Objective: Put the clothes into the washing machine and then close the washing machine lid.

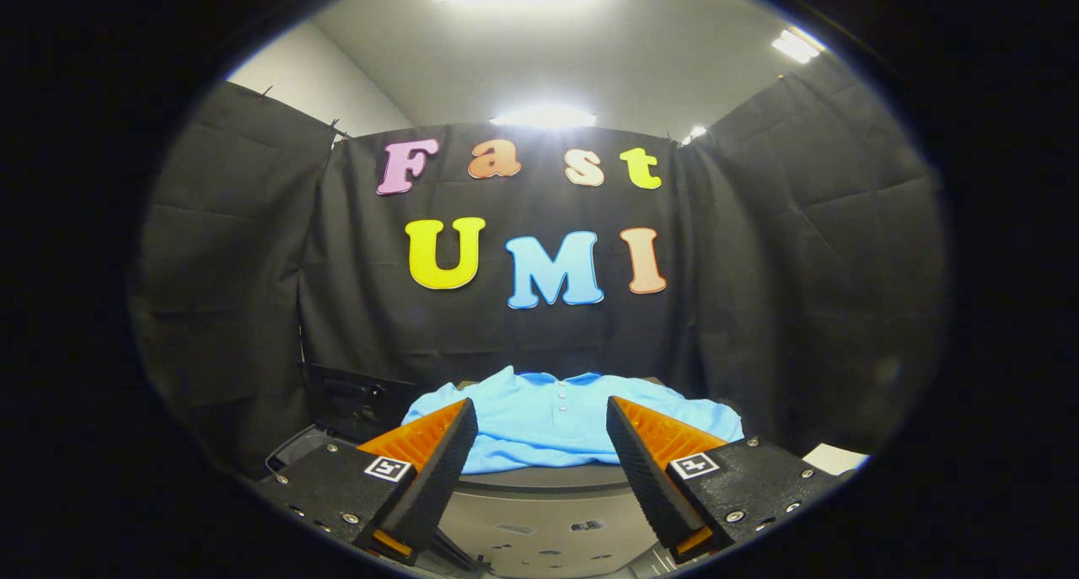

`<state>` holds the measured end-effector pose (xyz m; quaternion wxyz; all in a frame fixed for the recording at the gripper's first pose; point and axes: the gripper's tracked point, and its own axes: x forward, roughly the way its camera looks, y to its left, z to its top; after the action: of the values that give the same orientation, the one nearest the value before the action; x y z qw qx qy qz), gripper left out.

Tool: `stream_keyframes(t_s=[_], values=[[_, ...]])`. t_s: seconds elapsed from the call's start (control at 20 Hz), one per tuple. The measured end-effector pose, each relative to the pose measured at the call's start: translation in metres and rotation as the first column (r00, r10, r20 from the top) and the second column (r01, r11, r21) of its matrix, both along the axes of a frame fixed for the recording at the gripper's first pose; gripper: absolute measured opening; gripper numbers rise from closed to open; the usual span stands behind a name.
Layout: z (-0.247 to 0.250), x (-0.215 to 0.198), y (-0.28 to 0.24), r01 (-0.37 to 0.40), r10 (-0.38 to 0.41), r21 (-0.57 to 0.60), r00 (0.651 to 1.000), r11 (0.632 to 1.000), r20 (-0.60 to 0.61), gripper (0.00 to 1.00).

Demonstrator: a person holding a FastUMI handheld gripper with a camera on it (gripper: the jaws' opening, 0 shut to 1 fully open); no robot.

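We're at opening step: shirt (544, 423) not yet picked up, nothing in washer (539, 528) so far. Blue shirt lies spread flat just beyond fingers, on far side of drum opening, collar toward wall. Gripper (539, 444) level, pointed straight at shirt, fingers (442, 461) wide apart, clamping nothing. Drum sits below and between fingers, lid (354, 402) apparently open at left. Next, we reckon: ease forward, dip tips onto fabric, pinch near hem, drag into drum.
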<state>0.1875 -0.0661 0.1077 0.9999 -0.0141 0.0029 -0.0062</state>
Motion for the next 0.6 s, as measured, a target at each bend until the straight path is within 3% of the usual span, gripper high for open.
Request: stream_keyframes(t_s=[0.6], values=[[-0.006, 0.091, -0.013, -0.043, 0.041, -0.021, 0.994, 0.999, -0.103, 0.96]])
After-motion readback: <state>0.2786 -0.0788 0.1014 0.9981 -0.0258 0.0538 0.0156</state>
